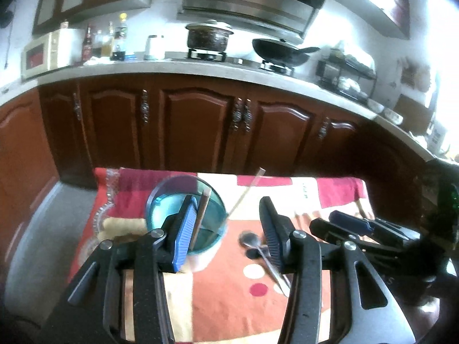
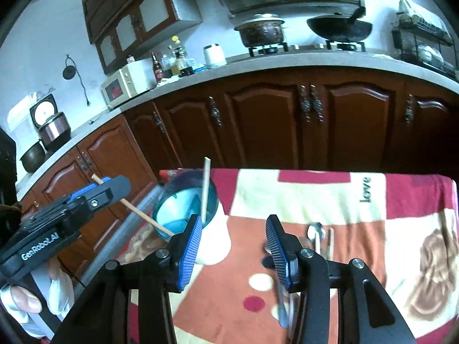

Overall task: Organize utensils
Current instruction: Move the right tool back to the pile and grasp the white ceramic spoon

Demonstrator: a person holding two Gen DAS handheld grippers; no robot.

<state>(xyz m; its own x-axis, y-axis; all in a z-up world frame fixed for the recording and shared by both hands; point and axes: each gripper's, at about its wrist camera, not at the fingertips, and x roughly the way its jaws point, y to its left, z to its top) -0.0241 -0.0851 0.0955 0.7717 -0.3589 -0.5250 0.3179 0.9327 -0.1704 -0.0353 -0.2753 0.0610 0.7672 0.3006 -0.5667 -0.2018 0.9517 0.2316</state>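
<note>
The left gripper (image 2: 99, 189) pinches a chopstick (image 2: 143, 215), its tip over the cup (image 2: 186, 200) at the table's far left, where another stick (image 2: 205, 189) stands. The right gripper (image 2: 232, 246) hangs wide open and empty above the spoon (image 2: 315, 233). Judged step: dropping the chopstick in; next, release it, then fetch the spoon

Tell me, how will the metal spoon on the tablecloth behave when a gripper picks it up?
The spoon looks thin and smooth, so probably stiff, light and slippery. It lies flat on the tablecloth, so pinching it may be awkward.
</note>
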